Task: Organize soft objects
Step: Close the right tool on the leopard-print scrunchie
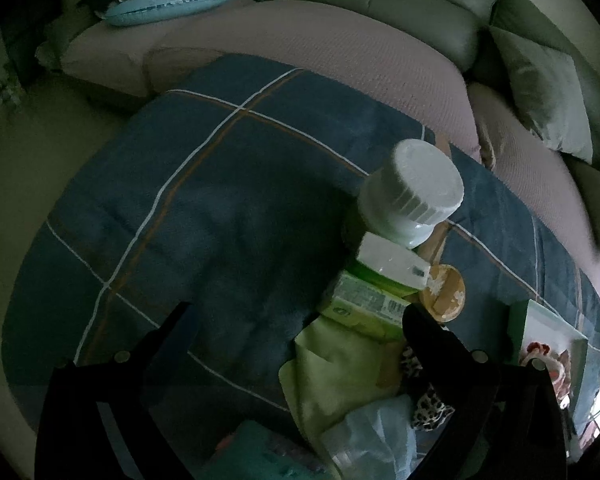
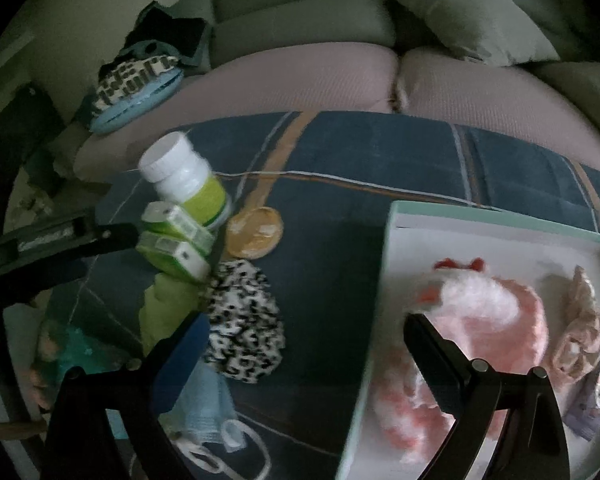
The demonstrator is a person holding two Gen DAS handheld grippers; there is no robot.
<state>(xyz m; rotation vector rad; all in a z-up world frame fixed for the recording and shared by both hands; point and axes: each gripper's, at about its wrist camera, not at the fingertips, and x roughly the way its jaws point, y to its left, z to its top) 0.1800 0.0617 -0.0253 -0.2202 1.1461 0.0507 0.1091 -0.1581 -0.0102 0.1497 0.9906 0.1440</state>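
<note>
Green labels on the bottle (image 2: pixel 188 184) stay unreadable; both grippers' fingers (image 2: pixel 184 352) spread wide, holding nothing

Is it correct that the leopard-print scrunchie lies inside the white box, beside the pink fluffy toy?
Not quite. The leopard-print scrunchie lies on the blue blanket, left of the white box, as the right wrist view shows. The pink fluffy toy is indeed inside the box.

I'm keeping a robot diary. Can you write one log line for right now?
left gripper: open, empty | right gripper: open, empty | spotted scrunchie: on blanket | pink fluffy toy: in box
</note>
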